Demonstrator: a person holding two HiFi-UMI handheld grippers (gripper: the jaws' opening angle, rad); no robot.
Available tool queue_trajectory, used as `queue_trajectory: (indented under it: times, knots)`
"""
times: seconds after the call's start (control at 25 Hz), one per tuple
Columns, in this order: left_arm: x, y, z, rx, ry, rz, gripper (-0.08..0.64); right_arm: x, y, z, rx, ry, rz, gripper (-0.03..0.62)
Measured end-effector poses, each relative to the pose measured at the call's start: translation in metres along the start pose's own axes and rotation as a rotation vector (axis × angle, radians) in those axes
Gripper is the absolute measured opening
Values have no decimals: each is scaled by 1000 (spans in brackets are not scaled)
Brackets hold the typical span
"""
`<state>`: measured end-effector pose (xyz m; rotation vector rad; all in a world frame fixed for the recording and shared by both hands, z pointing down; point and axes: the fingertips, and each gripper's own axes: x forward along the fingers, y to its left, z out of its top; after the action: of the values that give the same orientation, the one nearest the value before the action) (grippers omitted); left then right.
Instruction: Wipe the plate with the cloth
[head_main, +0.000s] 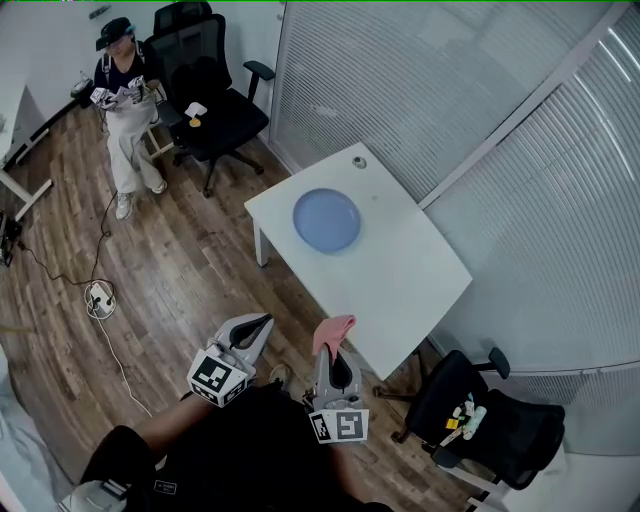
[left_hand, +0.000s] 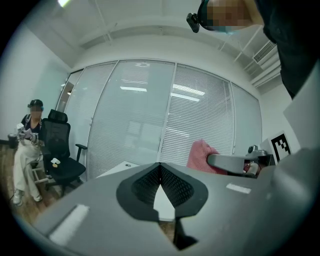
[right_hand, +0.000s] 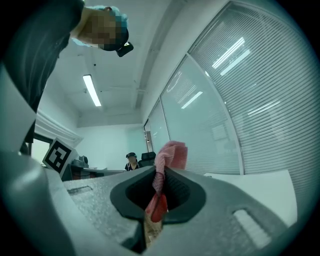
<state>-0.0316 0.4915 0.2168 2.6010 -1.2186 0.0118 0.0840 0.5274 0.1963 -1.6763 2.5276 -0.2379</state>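
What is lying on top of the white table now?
On the white table lie a blue plate and a small round object near its far corner. The pink cloth is not there; the right gripper holds it. The surface under the plate is hidden.

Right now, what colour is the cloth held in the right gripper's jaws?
Pink. The cloth shows best in the right gripper view, pinched in the right gripper.

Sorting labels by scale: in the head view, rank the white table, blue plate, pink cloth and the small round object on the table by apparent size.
1. white table
2. blue plate
3. pink cloth, bunched and held nearer the camera, so true size unsure
4. small round object
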Motion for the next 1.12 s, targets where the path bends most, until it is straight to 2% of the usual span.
queue_trajectory:
  times: [0.36, 0.52, 0.84, 1.12]
  knots:
    - [26, -35, -16, -1, 8, 64, 2, -12, -45, -3, 15, 3, 75, 25]
    - [31, -36, -23, 3, 29, 89, 2, -6, -60, -3, 20, -1, 91, 25]
    - [51, -13, -28, -30, 40, 90, 2, 17, -73, -11, 21, 23, 71, 25]
    - [94, 41, -19, -51, 47, 63, 2, 73, -80, -12, -6, 45, 41, 25]
